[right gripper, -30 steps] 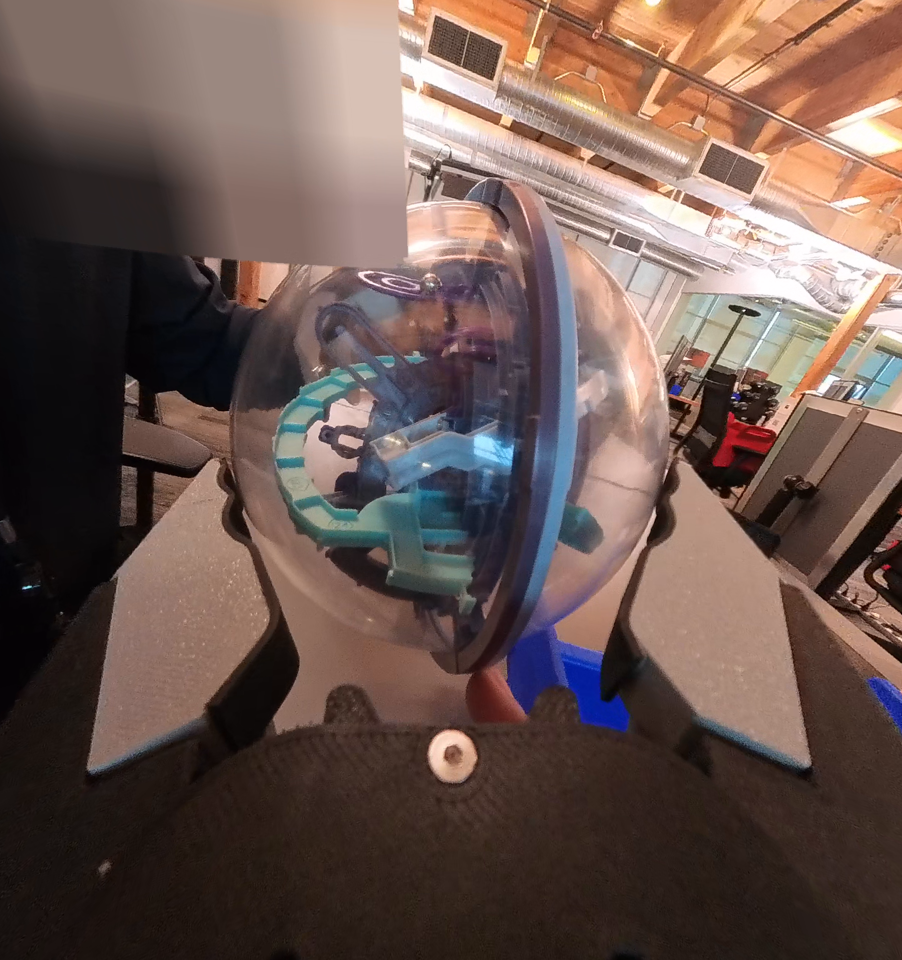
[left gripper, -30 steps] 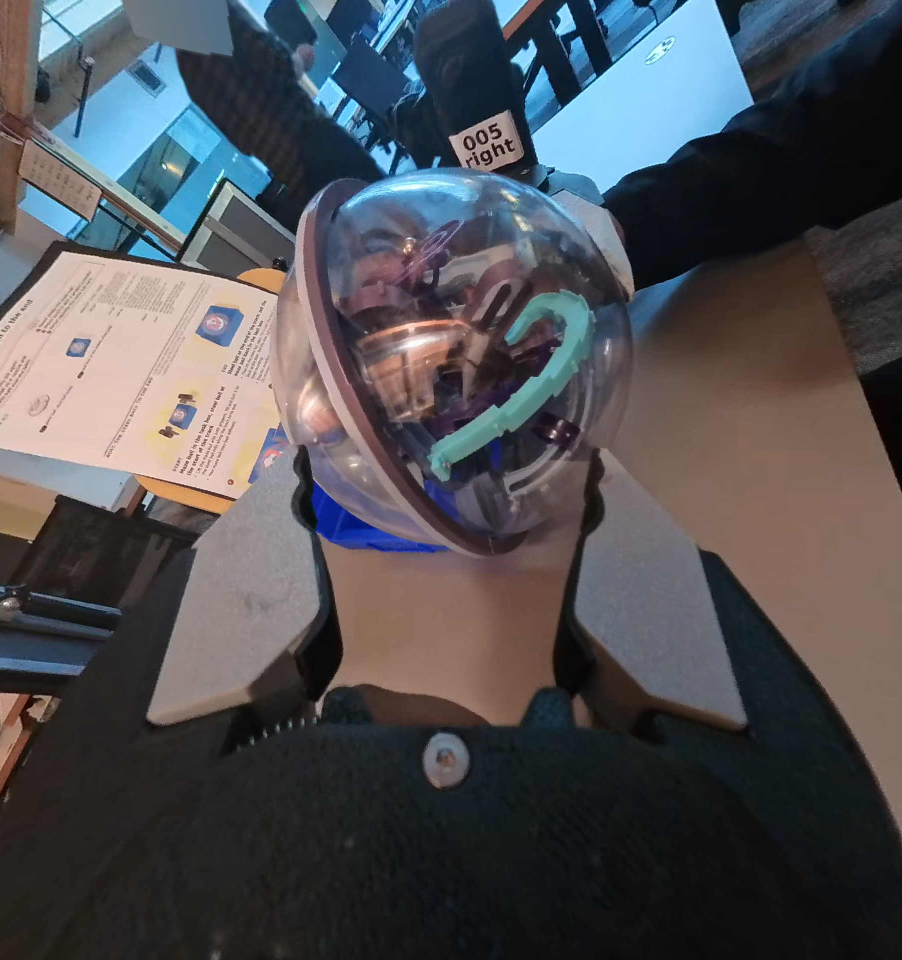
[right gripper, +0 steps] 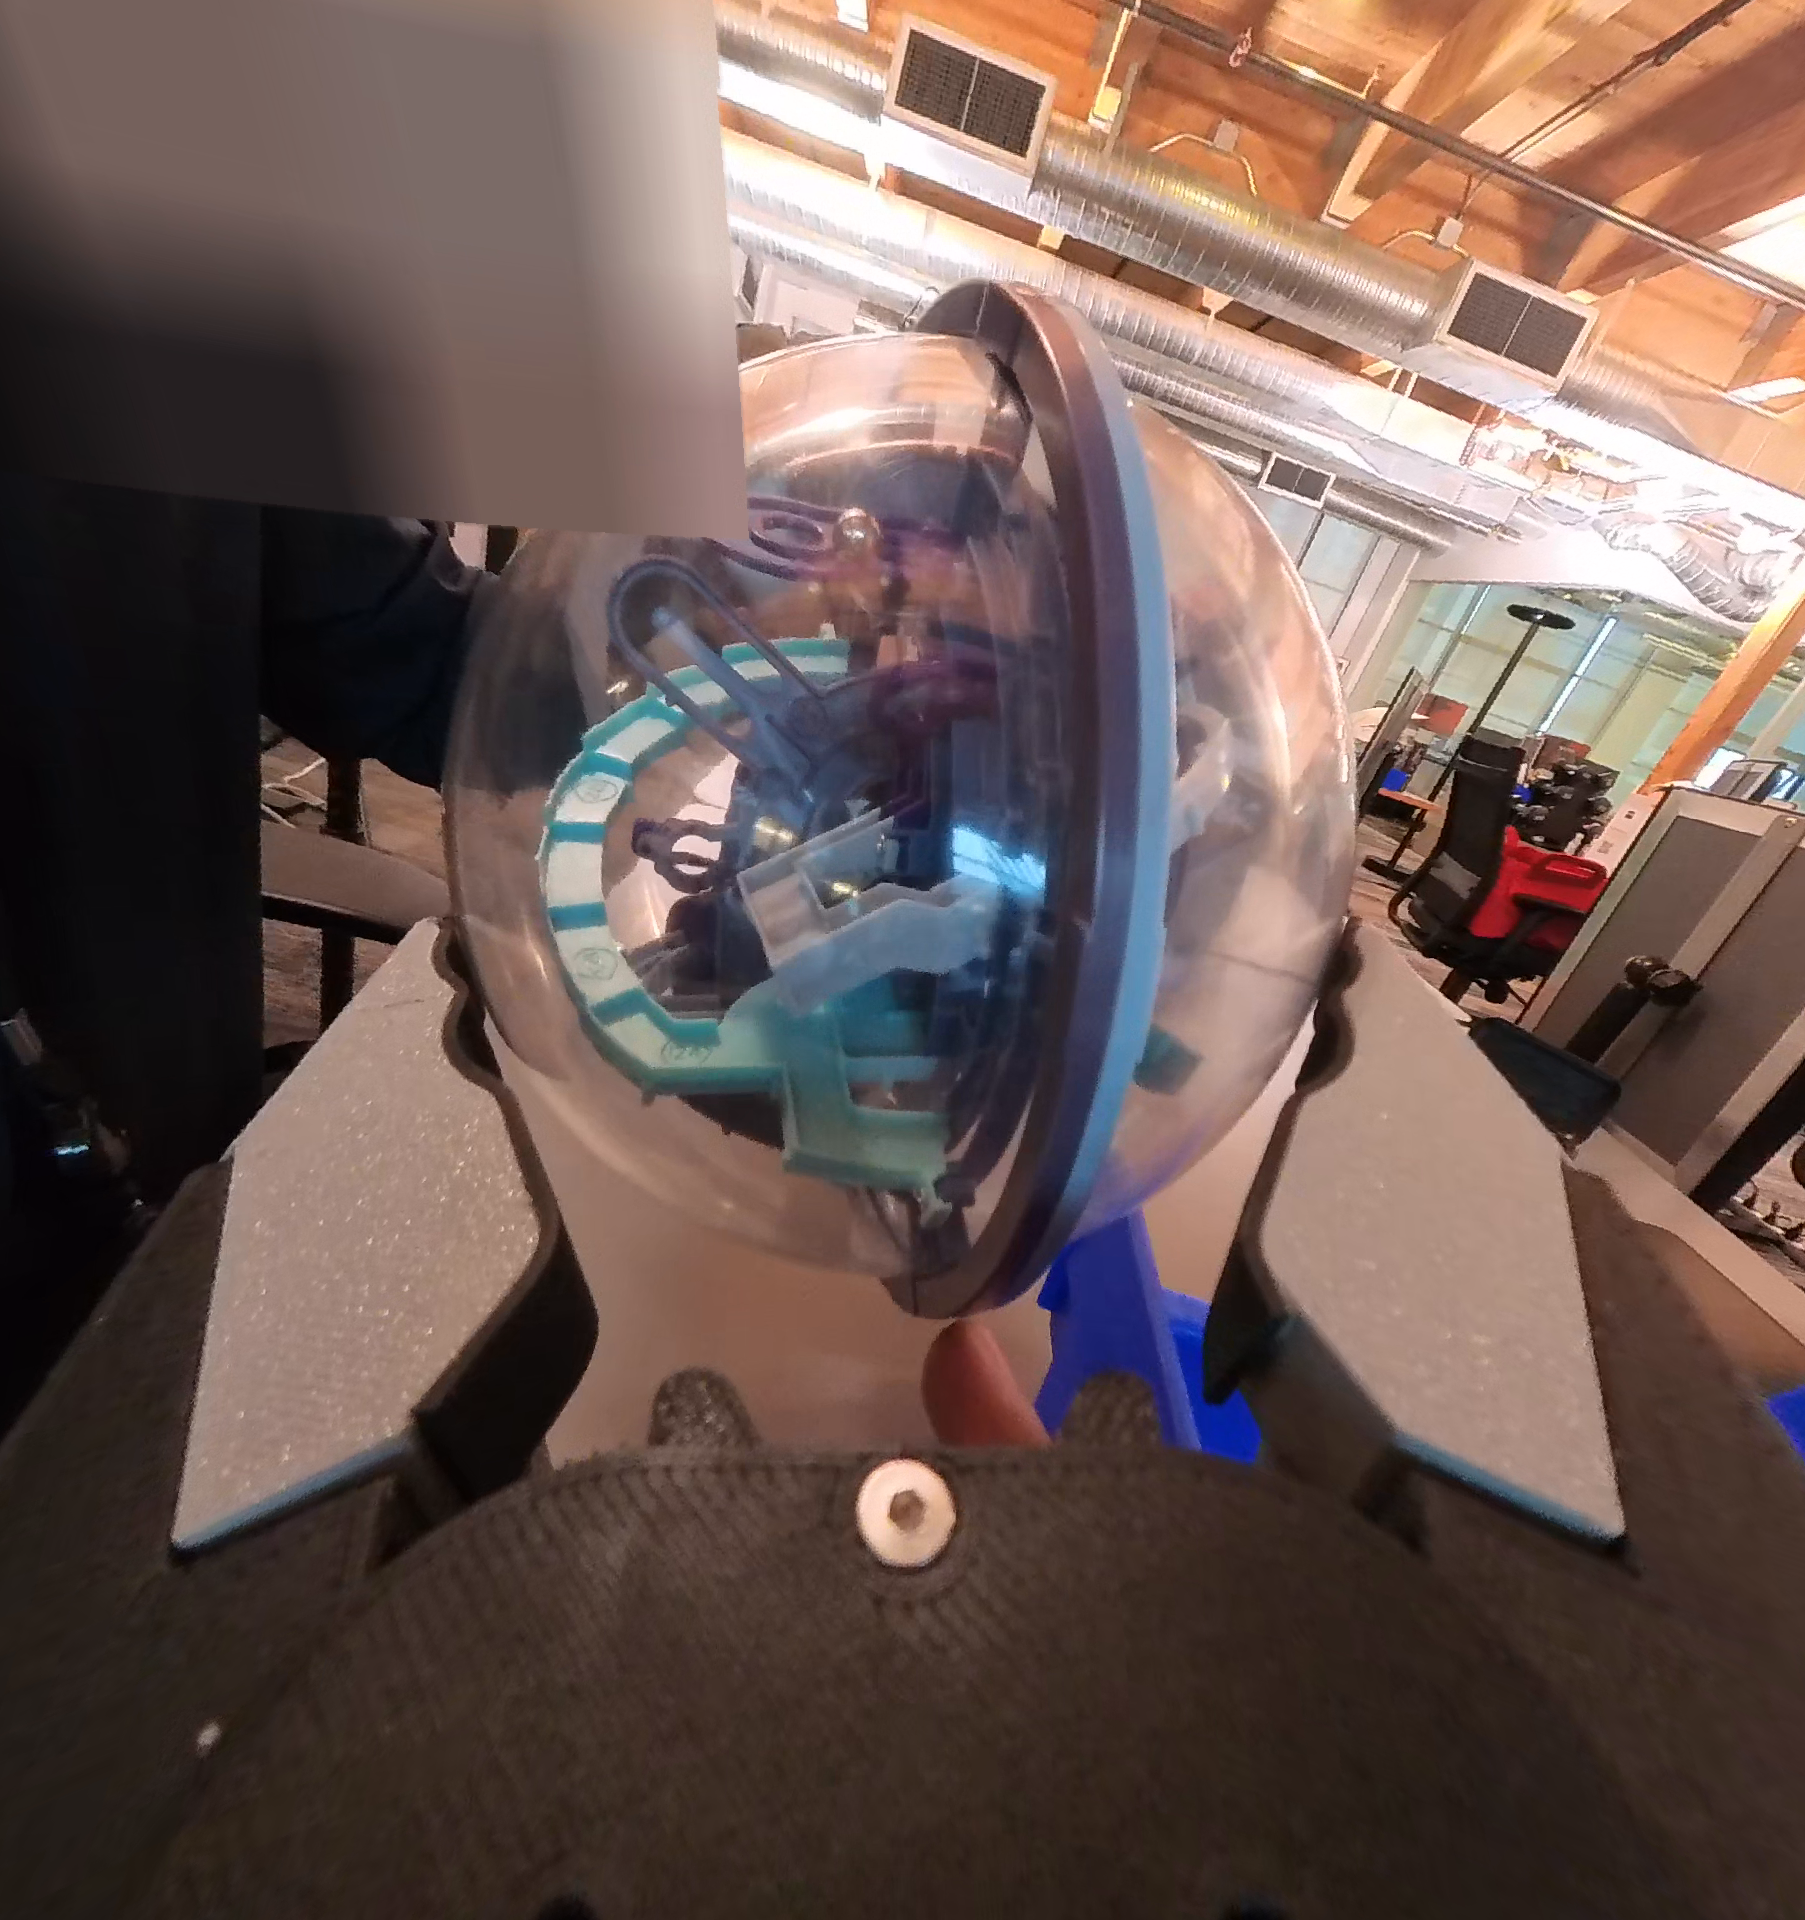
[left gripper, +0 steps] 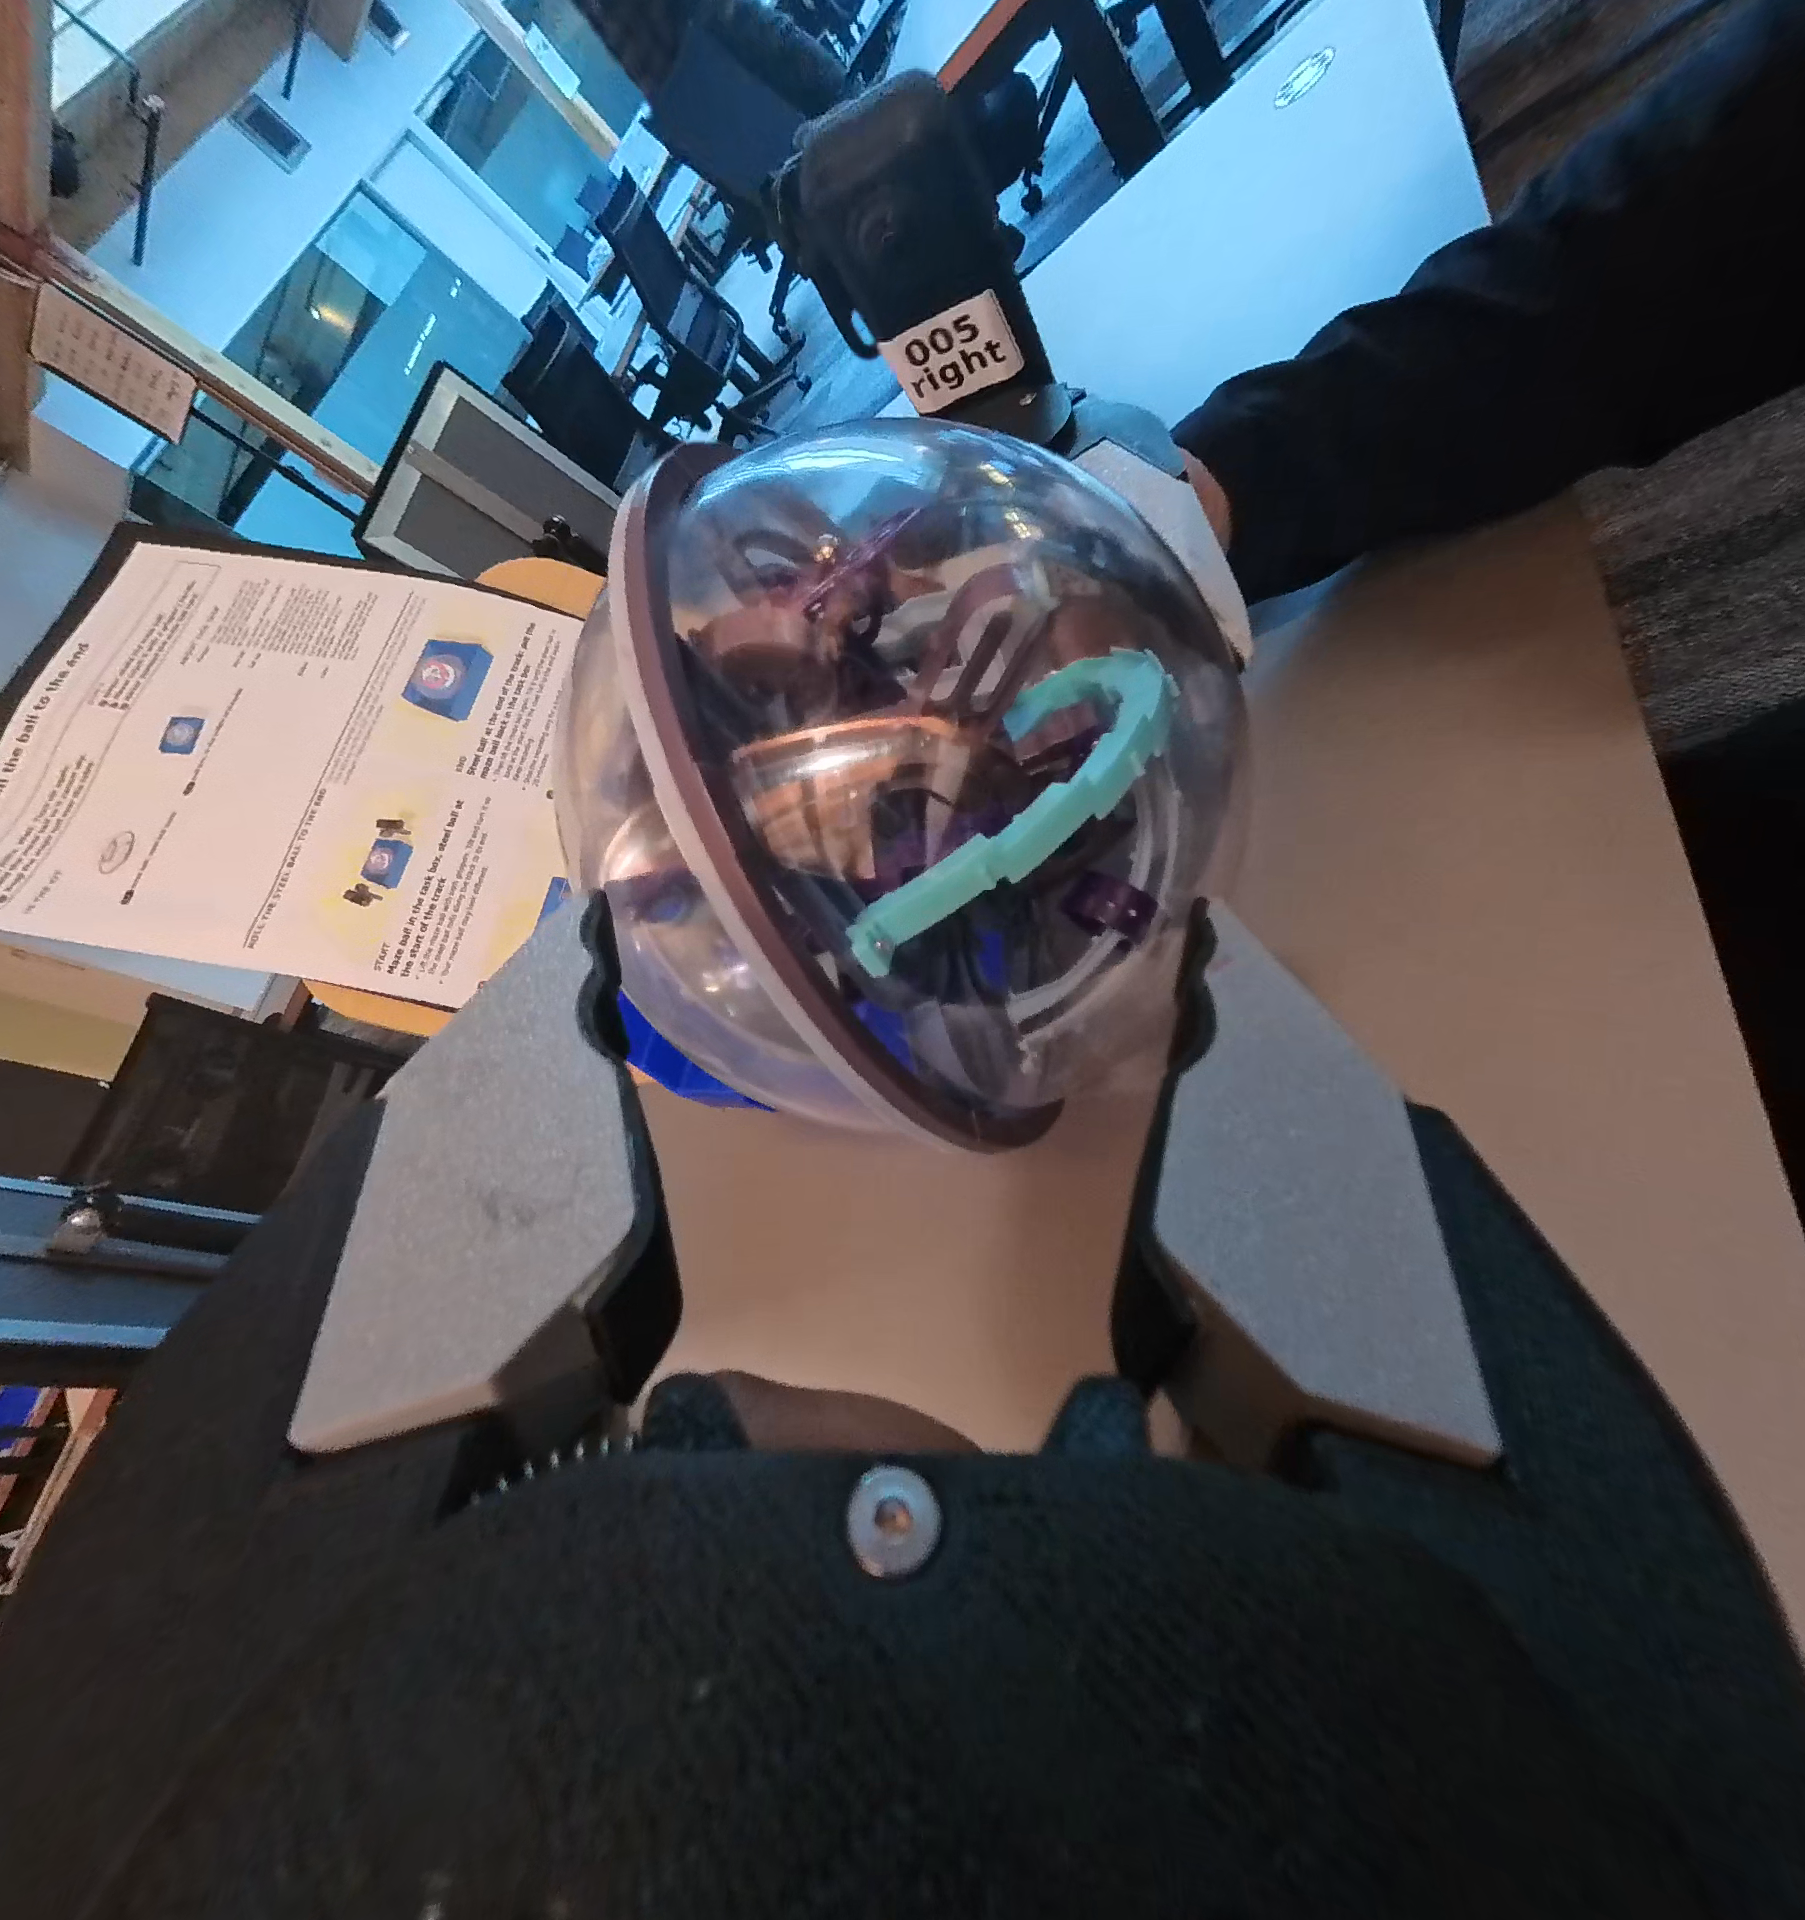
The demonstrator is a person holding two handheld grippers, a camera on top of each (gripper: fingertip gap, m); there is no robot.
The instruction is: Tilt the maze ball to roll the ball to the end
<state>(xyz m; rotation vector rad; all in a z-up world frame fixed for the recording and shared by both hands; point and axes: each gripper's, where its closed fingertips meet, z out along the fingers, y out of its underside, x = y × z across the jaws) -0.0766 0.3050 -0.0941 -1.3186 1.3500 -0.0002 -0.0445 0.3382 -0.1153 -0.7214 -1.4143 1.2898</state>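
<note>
The maze ball (left gripper: 898, 779) is a clear sphere with a dark ring around it and teal, purple and grey tracks inside. It is held in the air over the tan table (left gripper: 1449, 935). My left gripper (left gripper: 898, 935) is shut on its lower sides. My right gripper (right gripper: 893, 966) is shut on the same maze ball (right gripper: 898, 831) from the opposite side. Its black camera housing (left gripper: 908, 229) shows behind the ball in the left wrist view. A small steel ball (right gripper: 856, 532) sits on a purple track near the top. The teal track (right gripper: 586, 914) curves below it.
A blue box (right gripper: 1116, 1340) stands on the table just under the ball and also shows in the left wrist view (left gripper: 669, 1060). A printed sheet (left gripper: 254, 758) lies to the left. A person's dark sleeve (left gripper: 1500, 364) is behind. Office chairs (right gripper: 1500, 883) stand far off.
Both grippers have tilted the maze ball slightly while keeping the same grip. The steel ball stays near the top on the purple track.
</note>
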